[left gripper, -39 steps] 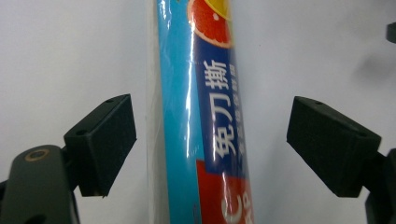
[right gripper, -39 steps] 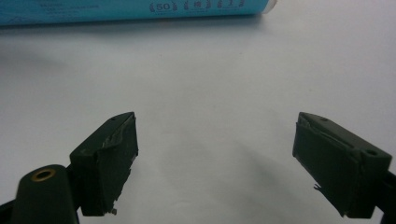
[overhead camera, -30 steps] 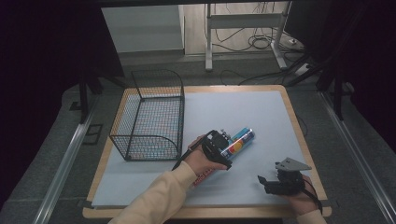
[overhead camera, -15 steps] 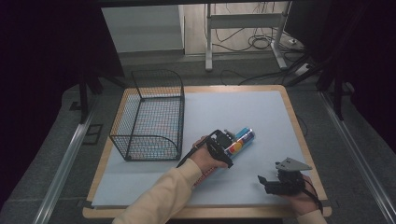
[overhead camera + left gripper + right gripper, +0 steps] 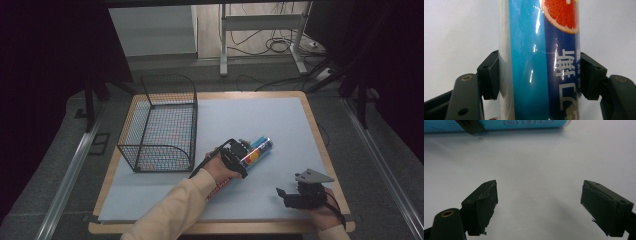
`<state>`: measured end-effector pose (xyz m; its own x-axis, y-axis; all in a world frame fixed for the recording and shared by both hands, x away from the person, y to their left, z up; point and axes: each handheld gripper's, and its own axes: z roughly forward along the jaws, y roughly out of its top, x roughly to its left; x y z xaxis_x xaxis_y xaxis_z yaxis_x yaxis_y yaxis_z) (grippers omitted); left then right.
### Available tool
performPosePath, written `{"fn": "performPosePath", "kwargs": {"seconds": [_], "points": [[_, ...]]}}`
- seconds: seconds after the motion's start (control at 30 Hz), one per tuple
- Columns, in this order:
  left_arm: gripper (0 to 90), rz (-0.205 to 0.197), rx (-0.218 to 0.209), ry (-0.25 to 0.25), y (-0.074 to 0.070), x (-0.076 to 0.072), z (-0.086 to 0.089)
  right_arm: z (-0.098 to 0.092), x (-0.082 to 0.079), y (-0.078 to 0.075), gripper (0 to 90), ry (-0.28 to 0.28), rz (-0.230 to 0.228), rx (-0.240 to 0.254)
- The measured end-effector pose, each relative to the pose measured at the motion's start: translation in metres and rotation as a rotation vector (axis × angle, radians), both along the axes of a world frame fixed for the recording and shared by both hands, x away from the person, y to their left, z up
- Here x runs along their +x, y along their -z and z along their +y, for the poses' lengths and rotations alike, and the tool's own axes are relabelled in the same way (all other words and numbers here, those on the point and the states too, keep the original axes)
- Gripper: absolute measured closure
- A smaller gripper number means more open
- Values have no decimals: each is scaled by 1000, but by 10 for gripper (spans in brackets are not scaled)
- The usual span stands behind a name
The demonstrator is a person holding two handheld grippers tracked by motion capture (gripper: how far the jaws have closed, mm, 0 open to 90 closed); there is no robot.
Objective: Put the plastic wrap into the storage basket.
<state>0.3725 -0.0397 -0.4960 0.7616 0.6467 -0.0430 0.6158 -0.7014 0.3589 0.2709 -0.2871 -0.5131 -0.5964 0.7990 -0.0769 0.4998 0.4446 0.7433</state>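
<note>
Cylindrical blue-and-teal can with an orange-slice graphic [image 5: 257, 150] lies on its side on the pale blue mat [image 5: 260, 115] that covers the wooden counter [image 5: 315, 125], near the centre and slightly toward the near edge. In the high view its far end points up and to the right, and a further stretch of red-and-white printed packaging shows beneath the left hand at its near end.

Left claw [image 5: 239, 156] is clamped across the can's body. In the left gripper view the two black jaws press against opposite sides of the glossy cylinder [image 5: 541, 62], with the mat visible behind it. A cream sleeve [image 5: 170, 210] extends from the near edge to this claw.

Right claw [image 5: 286, 194] rests at the near right of the mat, well apart from the can, held by a hand [image 5: 322, 212] at the near edge. Its jaws stand wide apart with nothing between them; in the right gripper view [image 5: 539, 205] bare mat lies between them, and the can [image 5: 524, 124] runs along the top edge.

Black wire-mesh basket [image 5: 145, 125] stands upright on the left part of the counter, just to the left of the can.
</note>
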Motion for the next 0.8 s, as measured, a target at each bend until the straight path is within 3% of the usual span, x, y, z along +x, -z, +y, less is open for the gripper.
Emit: {"fn": "performPosePath", "kwargs": {"seconds": [0.13, 0.37, 0.8], "points": [[316, 30, -27, -6, 0, 4, 4, 0, 0, 0, 145, 3, -2, 2], [317, 44, -32, 3, -3, 5, 9, -2, 0, -1, 146, 7, -6, 5], [317, 12, -61, 0, -22, 5, 20, -2, 0, -1, 146, 11, -11, 5]]}}
